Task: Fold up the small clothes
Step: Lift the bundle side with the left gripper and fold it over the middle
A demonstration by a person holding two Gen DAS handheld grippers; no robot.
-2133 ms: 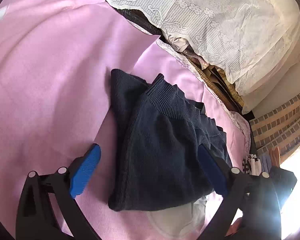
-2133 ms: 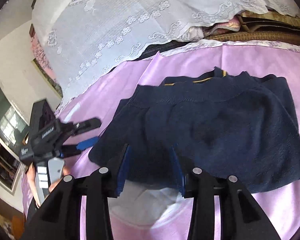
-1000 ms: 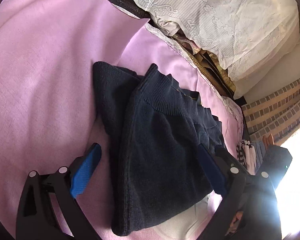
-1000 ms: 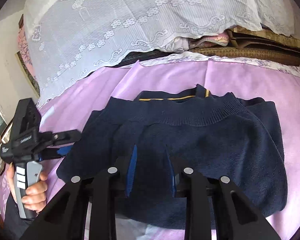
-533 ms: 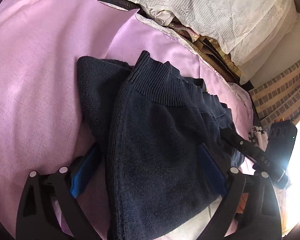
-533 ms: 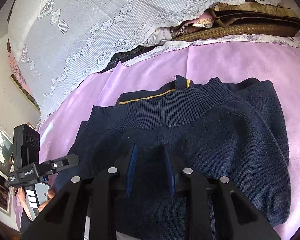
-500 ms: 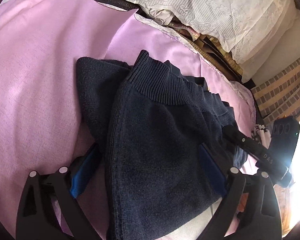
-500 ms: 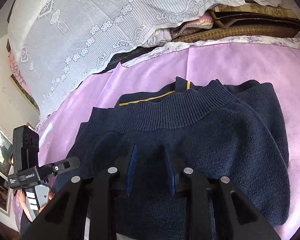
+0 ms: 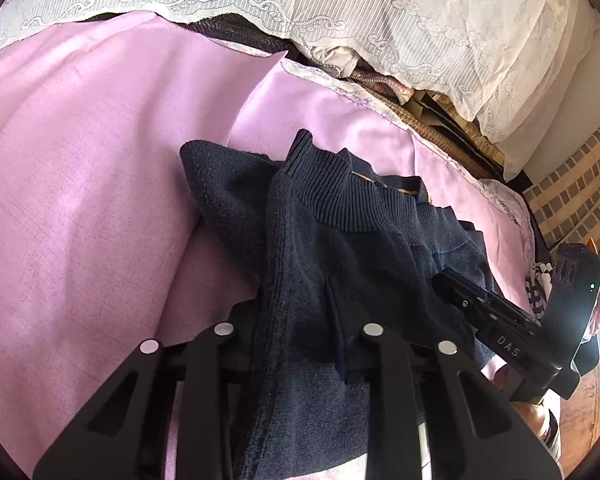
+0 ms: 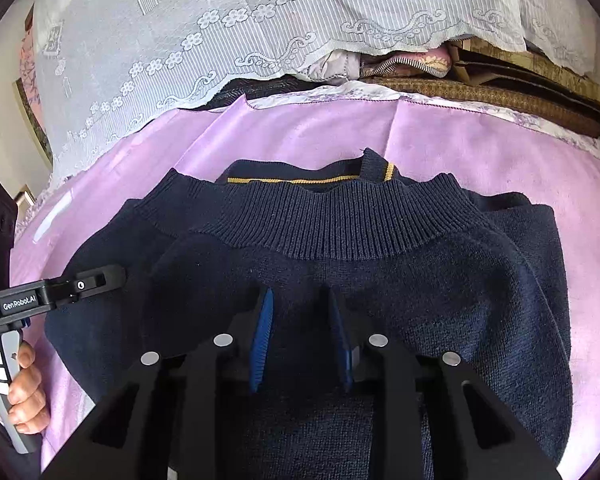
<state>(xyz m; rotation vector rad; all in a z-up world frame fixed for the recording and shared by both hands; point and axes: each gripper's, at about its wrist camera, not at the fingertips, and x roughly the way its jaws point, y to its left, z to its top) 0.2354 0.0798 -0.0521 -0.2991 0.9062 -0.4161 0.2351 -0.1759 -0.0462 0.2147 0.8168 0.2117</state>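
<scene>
A dark navy knit sweater (image 9: 364, 240) lies folded on a pink sheet (image 9: 80, 168), its ribbed hem on top and a yellow-striped collar behind; it also shows in the right wrist view (image 10: 380, 280). My left gripper (image 9: 296, 300) is shut on the sweater's near left edge, its pads buried in the knit. My right gripper (image 10: 300, 312) is shut on the sweater's near edge, with a fold of knit between the blue pads (image 10: 262, 336). The right gripper shows at the right of the left wrist view (image 9: 512, 332), the left gripper at the left of the right wrist view (image 10: 68, 288).
White lace cloth (image 10: 260, 20) covers a pile behind the sheet. Woven mats and folded bedding (image 10: 480, 80) sit at the back right. A brick wall (image 9: 580, 184) stands at the far right. The pink sheet (image 10: 460, 148) stretches around the sweater.
My left gripper has closed from wide open onto the sweater's edge. Both grippers have moved forward over the sweater; the right one stays closed on the knit.
</scene>
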